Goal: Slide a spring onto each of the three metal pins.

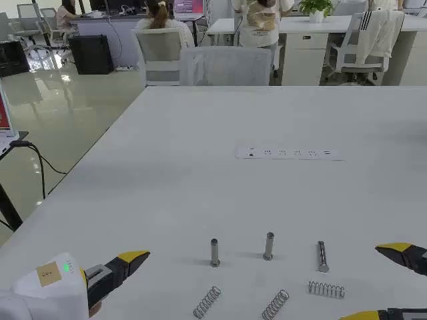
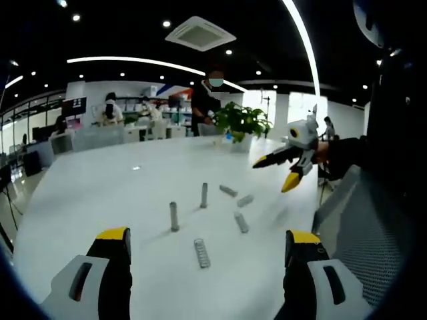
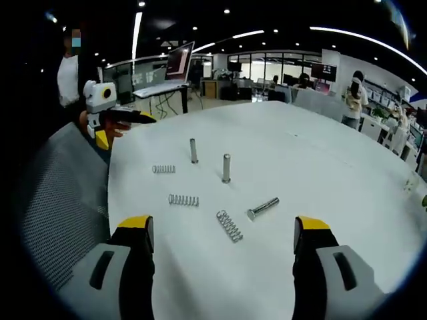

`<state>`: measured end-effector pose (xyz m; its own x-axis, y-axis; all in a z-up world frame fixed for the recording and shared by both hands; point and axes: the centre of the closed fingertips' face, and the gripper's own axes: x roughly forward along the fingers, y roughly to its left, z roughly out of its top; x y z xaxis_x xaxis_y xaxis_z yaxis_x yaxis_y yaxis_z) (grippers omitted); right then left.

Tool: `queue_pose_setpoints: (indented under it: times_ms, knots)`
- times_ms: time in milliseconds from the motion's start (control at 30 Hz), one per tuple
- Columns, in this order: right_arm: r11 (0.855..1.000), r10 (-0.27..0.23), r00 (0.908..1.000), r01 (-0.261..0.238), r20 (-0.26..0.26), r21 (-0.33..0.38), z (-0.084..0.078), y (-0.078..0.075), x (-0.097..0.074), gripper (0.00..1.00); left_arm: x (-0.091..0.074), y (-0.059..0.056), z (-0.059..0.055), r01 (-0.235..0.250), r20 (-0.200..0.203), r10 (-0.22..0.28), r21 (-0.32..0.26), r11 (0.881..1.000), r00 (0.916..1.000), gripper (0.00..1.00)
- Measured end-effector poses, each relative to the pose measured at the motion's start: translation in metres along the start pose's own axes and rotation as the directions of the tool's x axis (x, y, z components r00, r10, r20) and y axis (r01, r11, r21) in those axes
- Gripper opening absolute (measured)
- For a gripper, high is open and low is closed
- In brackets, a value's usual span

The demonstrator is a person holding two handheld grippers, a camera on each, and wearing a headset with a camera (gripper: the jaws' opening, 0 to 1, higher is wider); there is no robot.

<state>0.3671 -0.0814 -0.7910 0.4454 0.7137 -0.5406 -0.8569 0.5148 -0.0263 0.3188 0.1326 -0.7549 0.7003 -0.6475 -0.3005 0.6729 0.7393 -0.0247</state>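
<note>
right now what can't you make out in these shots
Right gripper, head view: cut off by the right and bottom edges.
Left gripper, head view: one jaw tip shows; its body or the bottom edge hides the other.
White strip, head view: markings too small to read.
Lying pin, left gripper view: small, blurred, hard to tell from the spring beside it.

The left pin (image 1: 214, 253) and middle pin (image 1: 269, 247) are stood upright; the right pin (image 1: 322, 257) is laid flat. Nearer, a left spring (image 1: 207, 302), middle spring (image 1: 275, 305) and right spring (image 1: 326, 289) are laid loose.
</note>
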Motion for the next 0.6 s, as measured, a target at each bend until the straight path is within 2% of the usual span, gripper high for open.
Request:
queue_pose_setpoints:
  times_ms: [600]
  knots:
    - [1.0, -0.012, 0.9999, 0.012, -0.003, 0.002, 0.0002, -0.0017, -0.0021, 0.85, -0.0002, -0.003, 0.0034, 0.0, 0.005, -0.001, 0.013, 1.0, 1.0, 0.93]
